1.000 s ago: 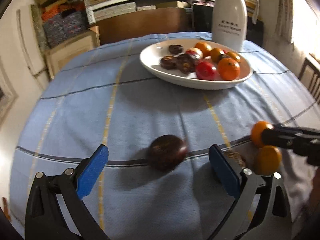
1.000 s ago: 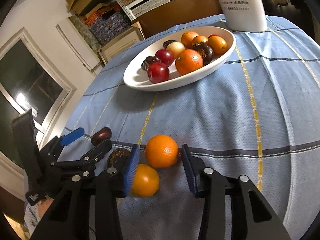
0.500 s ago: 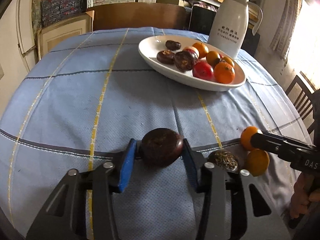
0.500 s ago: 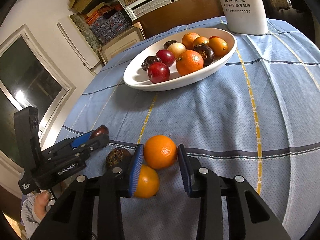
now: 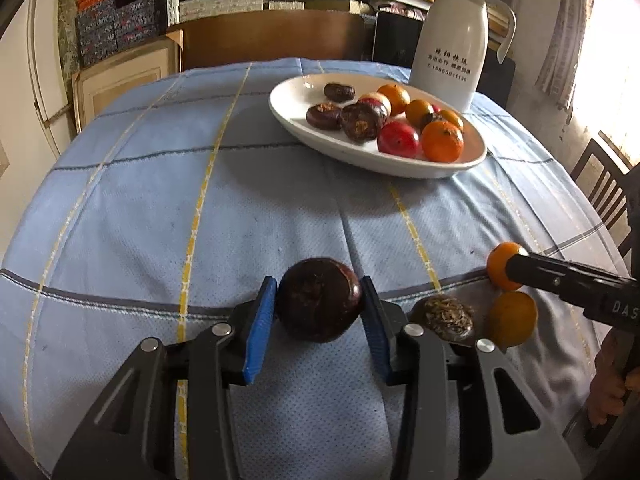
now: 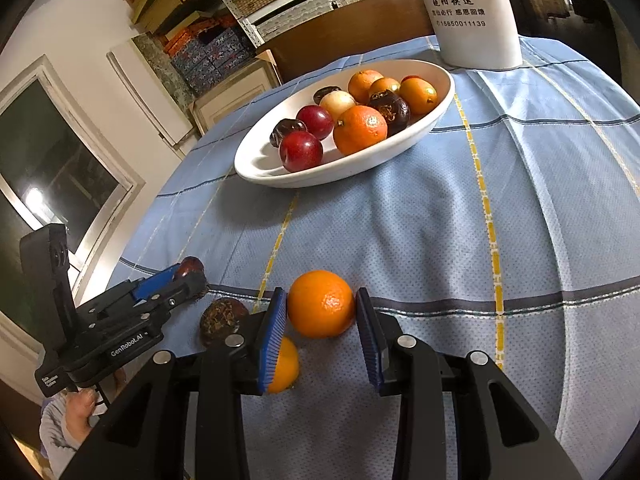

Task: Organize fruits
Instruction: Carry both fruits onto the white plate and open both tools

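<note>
My left gripper (image 5: 319, 300) is shut on a dark brown round fruit (image 5: 319, 299) just above the blue tablecloth. My right gripper (image 6: 321, 312) is shut on an orange (image 6: 321, 303); it shows in the left wrist view (image 5: 505, 266) too. A second orange (image 6: 284, 365) and a wrinkled dark fruit (image 6: 224, 320) lie on the cloth between the two grippers. The white oval bowl (image 5: 296, 100) at the far side holds several oranges, red fruits and dark fruits.
A tall white jug (image 5: 454, 36) stands right behind the bowl. Shelves with boxes (image 5: 120, 20) and a wooden cabinet lie beyond the table's far edge. A wooden chair (image 5: 604, 176) stands at the right.
My left gripper has closed on the dark fruit and lifted it slightly. My right gripper has closed on the orange. Both views have drawn back a little from the bowl.
</note>
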Motion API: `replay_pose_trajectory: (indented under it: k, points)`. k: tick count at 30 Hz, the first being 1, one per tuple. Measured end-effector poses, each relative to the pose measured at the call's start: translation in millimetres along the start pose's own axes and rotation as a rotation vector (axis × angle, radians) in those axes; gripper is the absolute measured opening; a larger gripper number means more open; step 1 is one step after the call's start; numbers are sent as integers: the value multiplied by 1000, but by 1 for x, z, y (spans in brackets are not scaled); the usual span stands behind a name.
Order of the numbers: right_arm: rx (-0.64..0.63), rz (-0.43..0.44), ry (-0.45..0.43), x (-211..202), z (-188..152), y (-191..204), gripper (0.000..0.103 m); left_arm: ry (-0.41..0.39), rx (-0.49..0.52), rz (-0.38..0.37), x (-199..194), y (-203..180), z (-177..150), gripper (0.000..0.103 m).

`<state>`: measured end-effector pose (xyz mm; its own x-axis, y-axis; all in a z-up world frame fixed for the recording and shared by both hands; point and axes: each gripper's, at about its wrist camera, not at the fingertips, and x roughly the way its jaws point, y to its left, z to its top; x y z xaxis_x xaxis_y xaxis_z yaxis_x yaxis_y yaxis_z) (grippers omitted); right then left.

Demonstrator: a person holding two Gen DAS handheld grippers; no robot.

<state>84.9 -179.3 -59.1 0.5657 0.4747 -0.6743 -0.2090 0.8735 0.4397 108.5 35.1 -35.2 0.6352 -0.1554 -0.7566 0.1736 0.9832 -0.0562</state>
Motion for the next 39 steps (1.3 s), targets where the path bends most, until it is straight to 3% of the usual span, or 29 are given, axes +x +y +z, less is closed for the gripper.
replay_pose_trajectory:
  k: [6,13,20,25,32,39]
  points:
    - [-11,-9,-4,-2,-1,2,36,6,0,4,-1,-1,-3,41]
    - [-4,-12,-6,-2,0,0,36,8,1,-50,-2,-6,-5,41]
    - [20,18,-66,-19,2,-5,36,-68,-8,-78,-23,-8,0,41]
    - [31,38,-120,-34,9,-6,36,-101,-15,-124,-31,-15,24,41]
    - [27,9,-166,-44,62,-7,35,-121,-4,-106,-13,-26,85,41]
    - [40,24,-154,-1,117,-4,35,-114,-11,-71,29,-28,118,41]
